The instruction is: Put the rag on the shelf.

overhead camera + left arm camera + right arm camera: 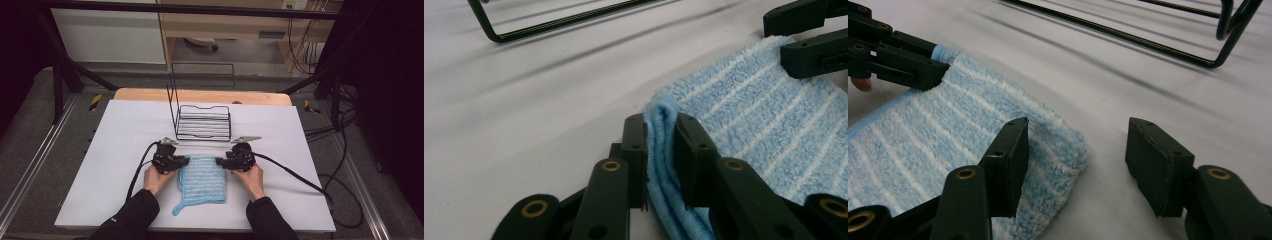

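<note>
Two grippers at towel (202,178) corners

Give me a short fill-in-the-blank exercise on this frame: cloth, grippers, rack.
1. The left gripper is shut on the ____ corner.
2. The right gripper has its jaws ____, one jaw over the blue cloth.
3. Beyond the cloth stands a black wire ____.
4. The cloth is blue with ____ stripes.

Missing words: cloth's; open; rack; white
</note>
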Motion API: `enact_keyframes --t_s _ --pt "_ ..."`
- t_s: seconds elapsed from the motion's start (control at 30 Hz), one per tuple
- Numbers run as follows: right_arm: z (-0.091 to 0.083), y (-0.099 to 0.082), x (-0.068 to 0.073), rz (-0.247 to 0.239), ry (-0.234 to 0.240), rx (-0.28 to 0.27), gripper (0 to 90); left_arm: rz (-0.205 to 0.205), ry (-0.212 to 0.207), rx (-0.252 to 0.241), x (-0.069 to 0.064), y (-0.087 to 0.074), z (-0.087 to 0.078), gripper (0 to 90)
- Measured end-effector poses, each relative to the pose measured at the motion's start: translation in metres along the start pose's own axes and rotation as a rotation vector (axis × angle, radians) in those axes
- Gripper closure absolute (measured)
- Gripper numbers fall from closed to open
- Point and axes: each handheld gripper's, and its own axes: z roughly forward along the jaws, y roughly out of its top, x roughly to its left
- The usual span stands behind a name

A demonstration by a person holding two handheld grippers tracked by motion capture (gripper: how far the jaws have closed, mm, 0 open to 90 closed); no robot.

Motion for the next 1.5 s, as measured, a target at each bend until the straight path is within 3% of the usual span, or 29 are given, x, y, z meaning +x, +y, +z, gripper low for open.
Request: enact_keyframes --t_s 0.13,0.3,0.53,0.97,1.5 --pt "0.0 0.0 0.001 0.009 0.023 0.012 54.1 -0.001 -0.002 -0.001 0.0 0.0 0.0 75.7" --pt "0.0 0.0 0.001 0.042 0.086 0.052 69.9 -0.009 -0.007 -0.002 0.001 0.0 0.0 75.7" --pt "0.0 0.001 0.0 0.059 0.111 0.061 78.8 -0.017 -0.017 -0.001 0.002 0.0 -0.001 75.9" --pt "-0.006 0.003 0.002 0.054 0.113 0.022 80.9 -0.051 -0.058 -0.024 0.007 0.001 -0.008 78.4" --pt "-0.036 0.011 0.011 0.02 0.151 -0.127 80.9 -0.024 -0.089 -0.165 -0.003 0.007 -0.04 78.4"
